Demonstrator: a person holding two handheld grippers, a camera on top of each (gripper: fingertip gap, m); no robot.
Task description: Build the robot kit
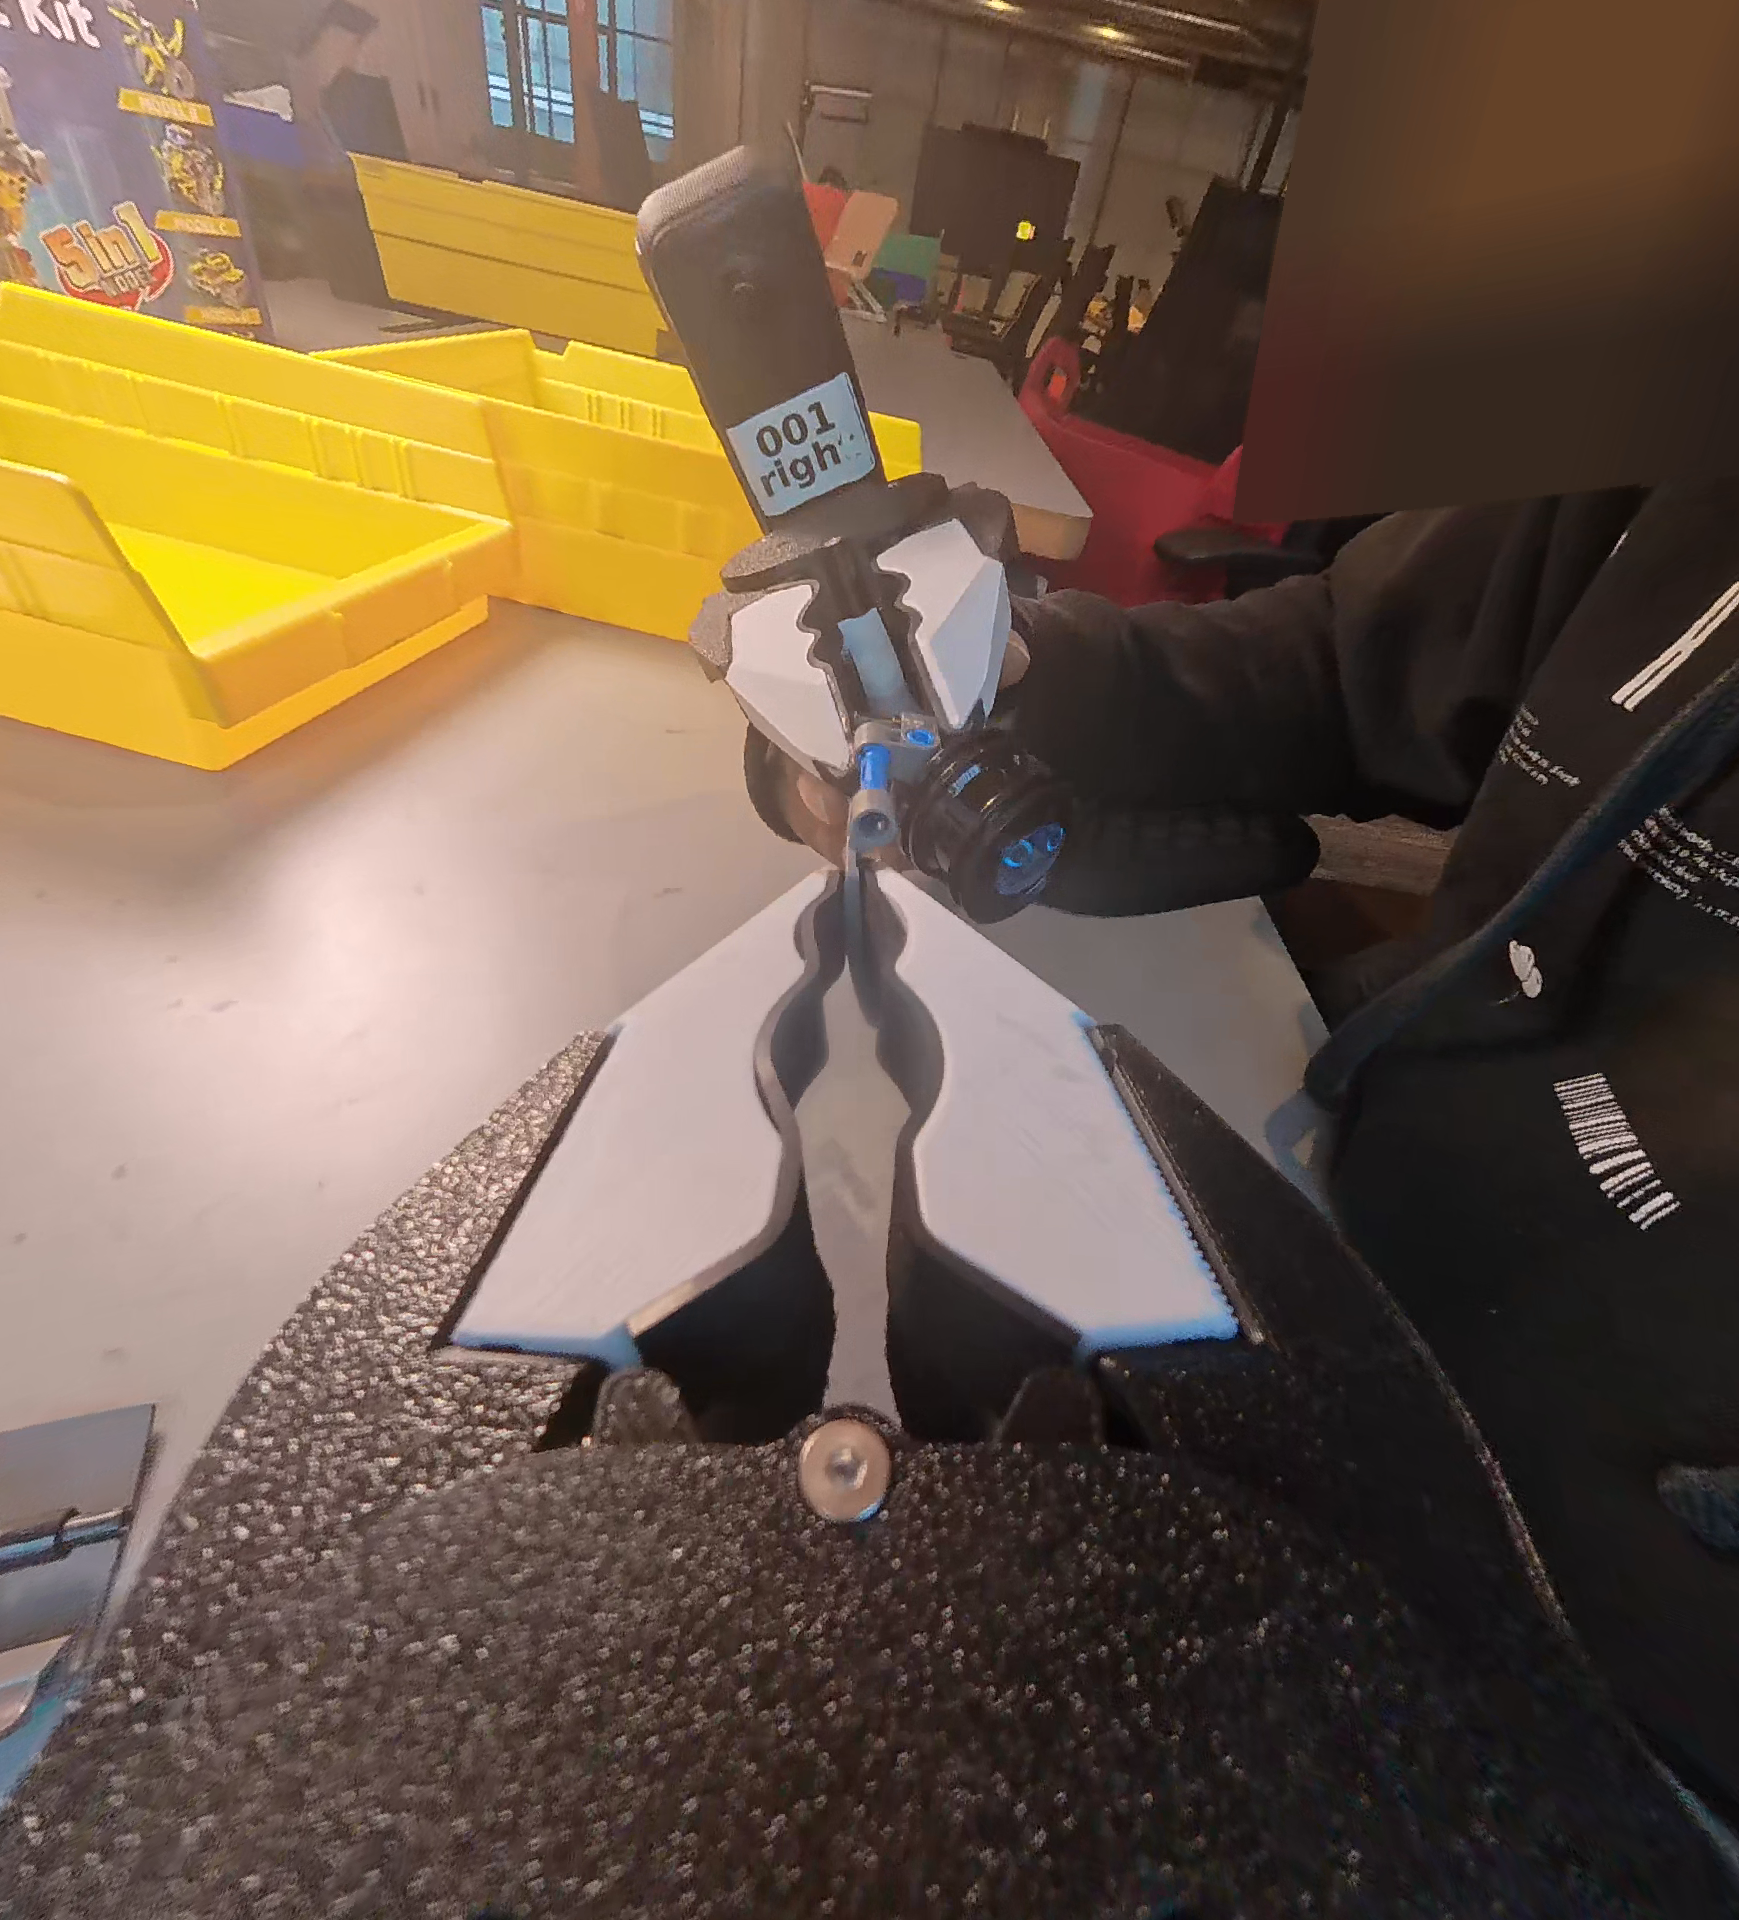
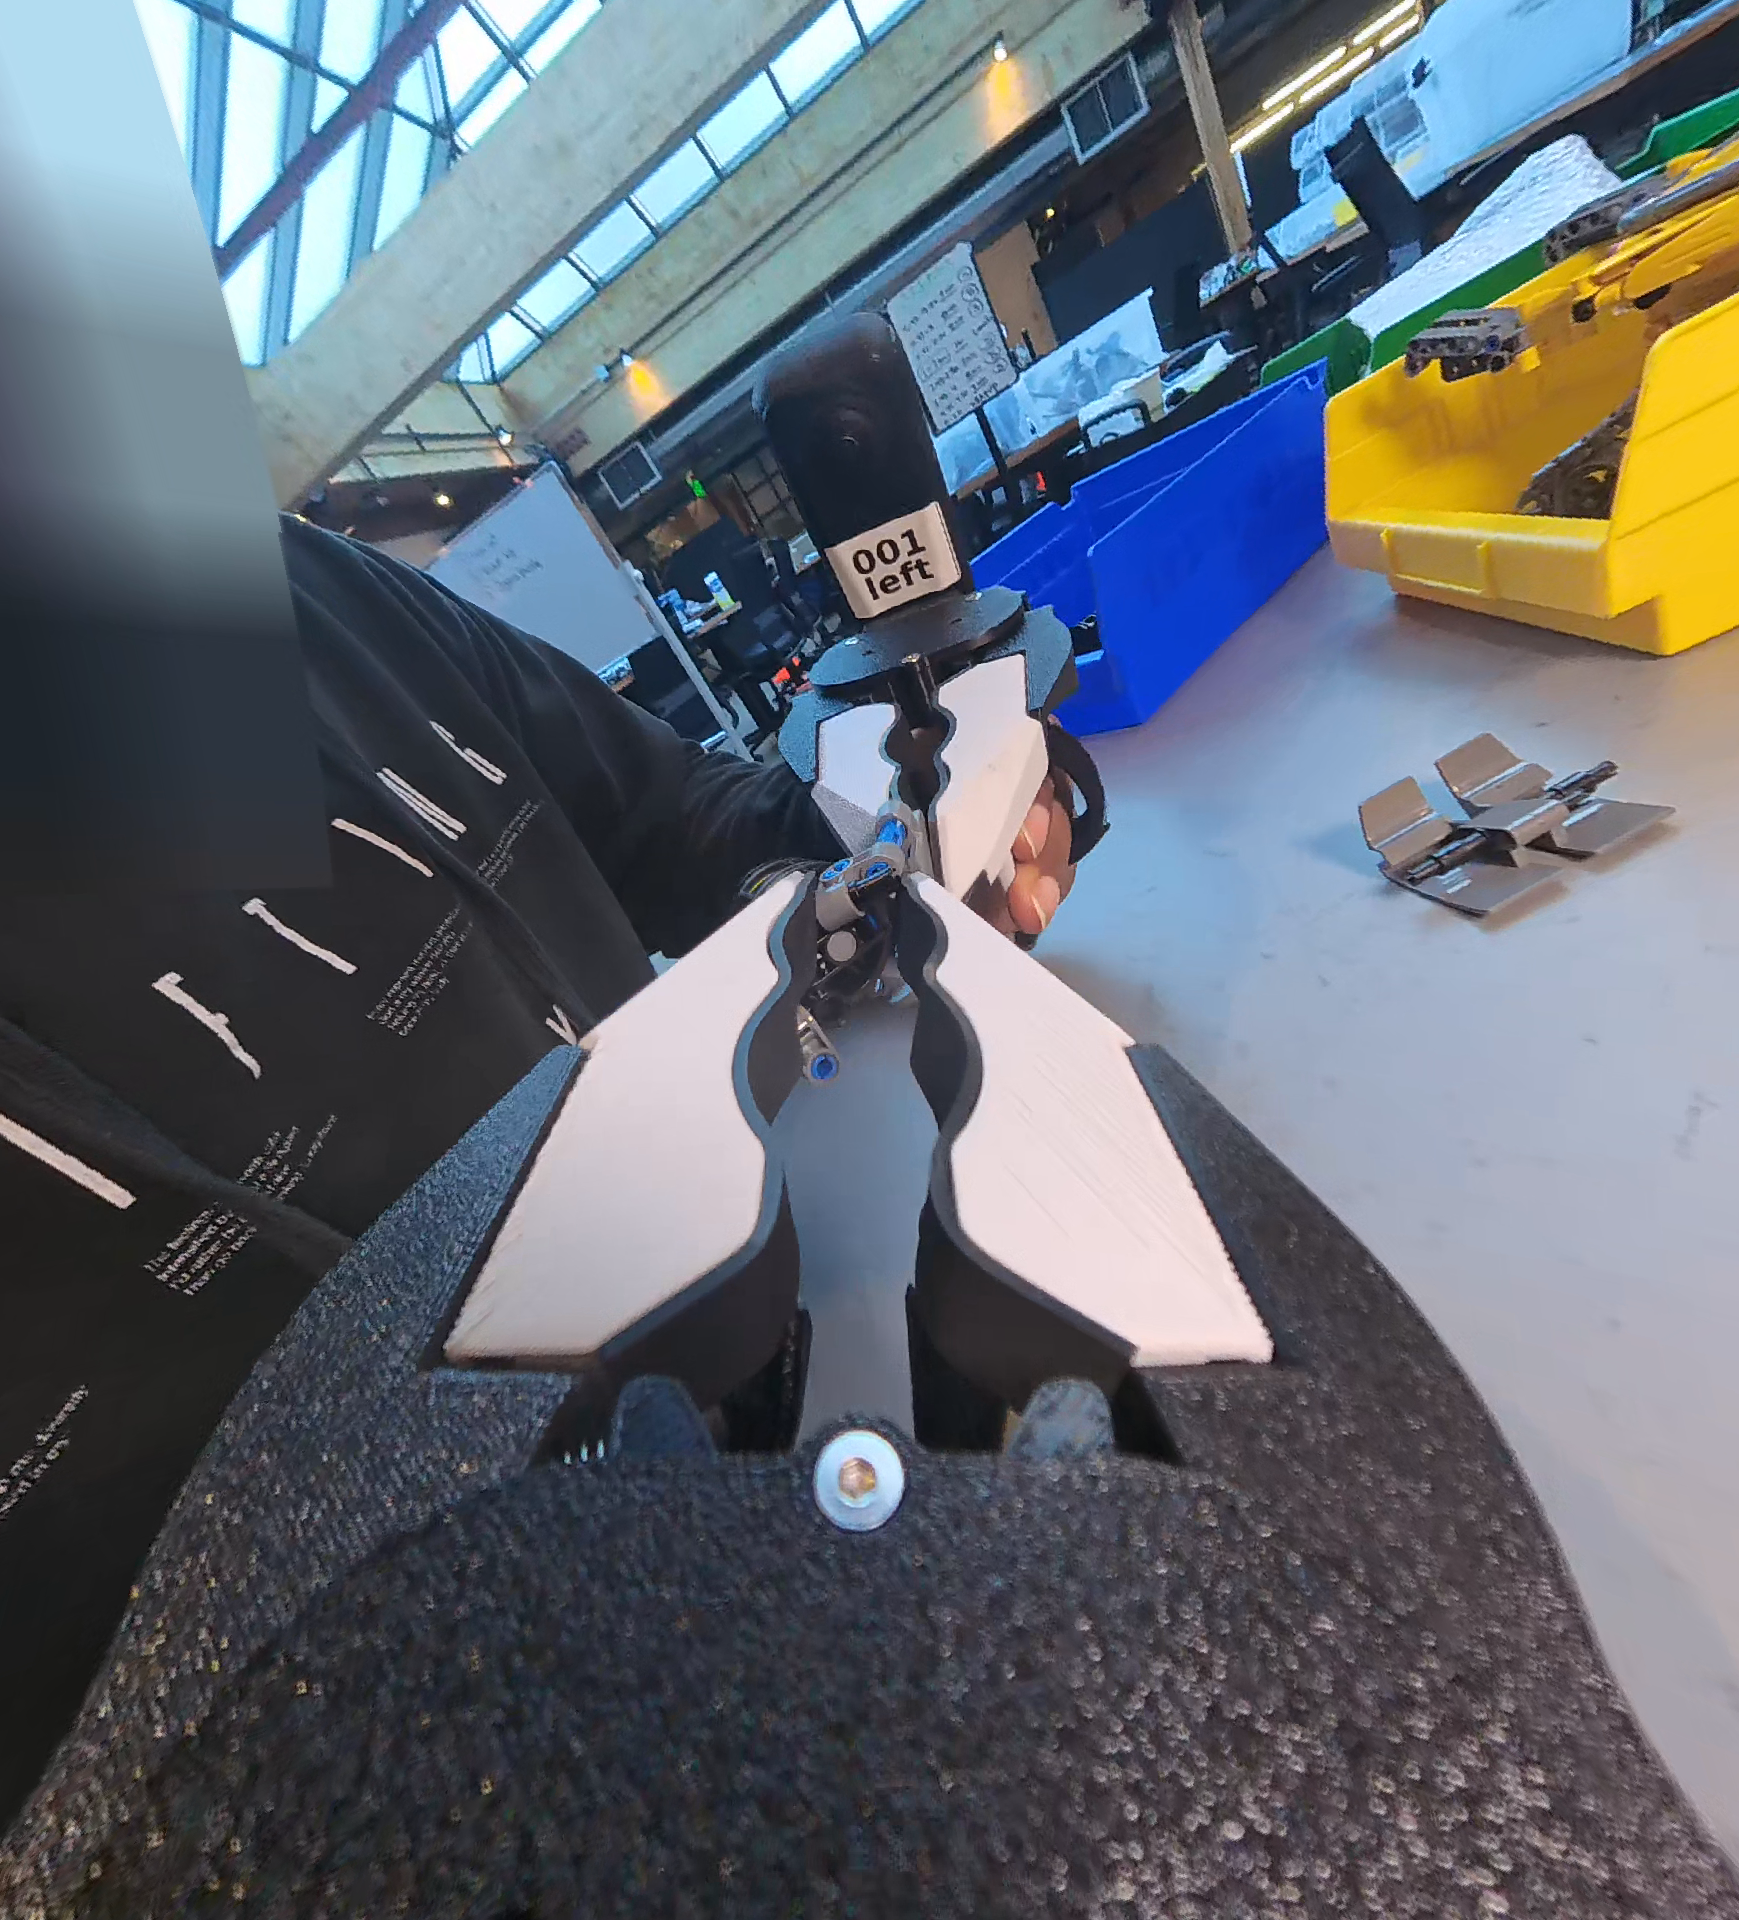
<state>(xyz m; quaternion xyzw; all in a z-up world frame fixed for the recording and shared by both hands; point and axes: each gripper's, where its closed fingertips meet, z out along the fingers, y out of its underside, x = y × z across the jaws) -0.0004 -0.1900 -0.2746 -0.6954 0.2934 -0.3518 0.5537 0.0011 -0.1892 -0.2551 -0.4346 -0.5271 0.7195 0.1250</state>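
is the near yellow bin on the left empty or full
Empty, as far as shown: the near yellow bin shows a bare yellow floor in the left wrist view, though its left part is cut off.

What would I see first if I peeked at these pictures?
Two grippers with white fingers meet tip to tip in the middle: the left gripper and the right gripper both pinch one small grey toy assembly with blue pins and a black wheel. Behind them sit bright yellow bins on the grey table.
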